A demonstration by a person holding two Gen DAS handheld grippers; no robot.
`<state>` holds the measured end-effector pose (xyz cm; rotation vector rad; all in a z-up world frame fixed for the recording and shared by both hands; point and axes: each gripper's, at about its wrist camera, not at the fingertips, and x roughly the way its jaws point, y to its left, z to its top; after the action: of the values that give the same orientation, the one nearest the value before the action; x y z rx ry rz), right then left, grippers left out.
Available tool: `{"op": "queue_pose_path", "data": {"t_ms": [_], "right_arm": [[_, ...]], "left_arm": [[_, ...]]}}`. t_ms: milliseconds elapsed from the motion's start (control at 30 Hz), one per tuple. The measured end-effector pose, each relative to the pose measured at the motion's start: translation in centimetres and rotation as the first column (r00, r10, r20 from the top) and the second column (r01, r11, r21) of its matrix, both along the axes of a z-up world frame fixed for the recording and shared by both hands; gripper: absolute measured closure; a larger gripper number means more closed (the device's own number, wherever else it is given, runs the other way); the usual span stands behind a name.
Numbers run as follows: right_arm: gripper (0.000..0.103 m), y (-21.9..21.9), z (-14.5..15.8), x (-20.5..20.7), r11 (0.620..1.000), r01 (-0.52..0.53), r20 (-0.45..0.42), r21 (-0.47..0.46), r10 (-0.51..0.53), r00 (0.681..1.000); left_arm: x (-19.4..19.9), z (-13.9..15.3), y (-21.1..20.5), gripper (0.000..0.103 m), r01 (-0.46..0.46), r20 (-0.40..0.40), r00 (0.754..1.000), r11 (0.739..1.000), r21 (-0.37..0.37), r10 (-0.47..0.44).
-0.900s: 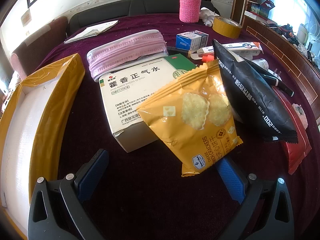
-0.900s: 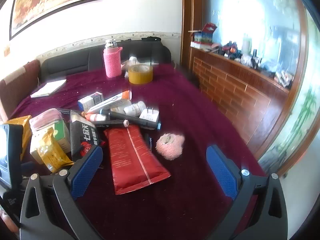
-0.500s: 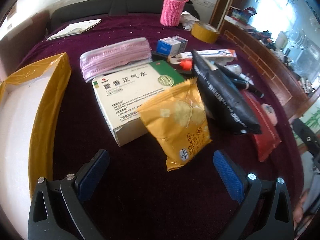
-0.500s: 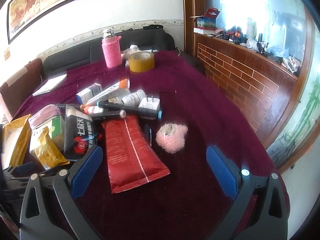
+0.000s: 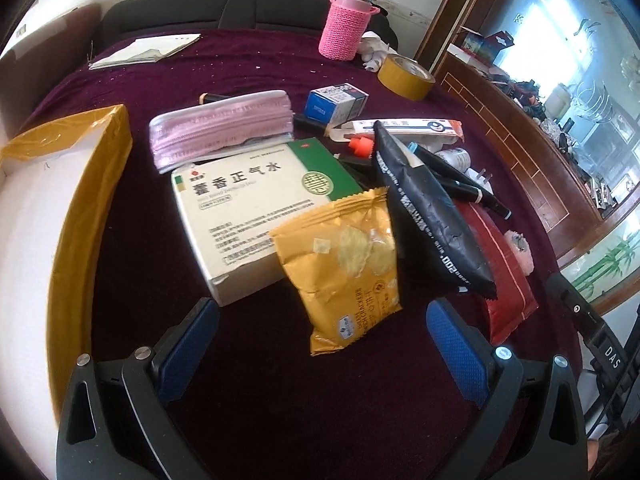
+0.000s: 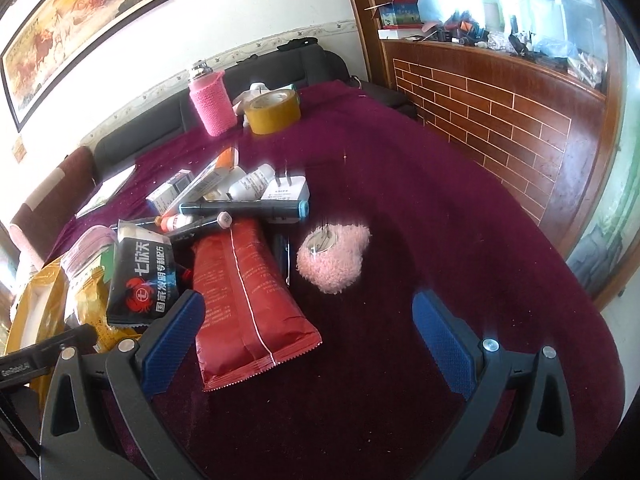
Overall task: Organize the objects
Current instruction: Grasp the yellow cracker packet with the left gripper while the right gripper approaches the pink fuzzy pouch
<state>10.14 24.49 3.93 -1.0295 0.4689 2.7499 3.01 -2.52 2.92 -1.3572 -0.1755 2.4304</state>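
A clutter of objects lies on the maroon tablecloth. In the left wrist view a yellow cracker bag (image 5: 344, 268) leans on a white-and-green medicine box (image 5: 248, 208), beside a black snack pouch (image 5: 428, 216) and a pink zip pouch (image 5: 220, 132). My left gripper (image 5: 320, 344) is open and empty just before the cracker bag. In the right wrist view a red pouch (image 6: 244, 300) and a pink fluffy item (image 6: 332, 256) lie ahead of my right gripper (image 6: 308, 332), which is open and empty above the cloth.
A yellow-rimmed white box (image 5: 52, 216) stands at the left. A pink-sleeved bottle (image 6: 212, 100), a tape roll (image 6: 272, 110), markers (image 6: 244, 208), a plug (image 6: 286, 192) and small boxes (image 5: 336, 102) lie farther back. A brick-patterned wooden counter (image 6: 500, 116) runs along the right.
My left gripper has pulled back and risen, so the pile looks smaller and farther. My right gripper has moved closer to the red pouch and pink fluffy item.
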Motion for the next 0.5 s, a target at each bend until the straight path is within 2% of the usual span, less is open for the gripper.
{"op": "queue_pose_path", "data": {"t_ms": [33,200,367,433,500], "right_arm": [[0.000,-0.1,0.0,0.0,1.000,-0.004,0.000,0.000,0.004,1.000],[0.000,-0.5,0.1,0.2,1.000,-0.019,-0.013,0.000,0.019,1.000],[0.000,-0.4,0.1,0.1,1.000,-0.021,-0.010,-0.005,0.021,1.000],[0.000,-0.4,0.1,0.1,1.000,-0.022,-0.008,-0.008,0.022,1.000],[0.000,-0.4,0.1,0.1,1.000,-0.021,-0.010,-0.009,0.021,1.000]], "left_arm": [[-0.1,-0.1,0.4,0.005,0.007,-0.003,1.000,1.000,-0.002,-0.007],[-0.2,-0.2,2.8,0.007,0.020,-0.055,0.998,0.995,-0.101,-0.026],[-0.8,-0.2,3.4,0.006,-0.043,-0.138,0.990,0.970,-0.239,0.009],[-1.0,-0.4,3.2,0.006,-0.056,-0.148,0.989,0.969,-0.239,0.020],[-1.5,-0.7,3.1,0.006,-0.057,-0.109,0.993,0.973,-0.225,0.033]]}}
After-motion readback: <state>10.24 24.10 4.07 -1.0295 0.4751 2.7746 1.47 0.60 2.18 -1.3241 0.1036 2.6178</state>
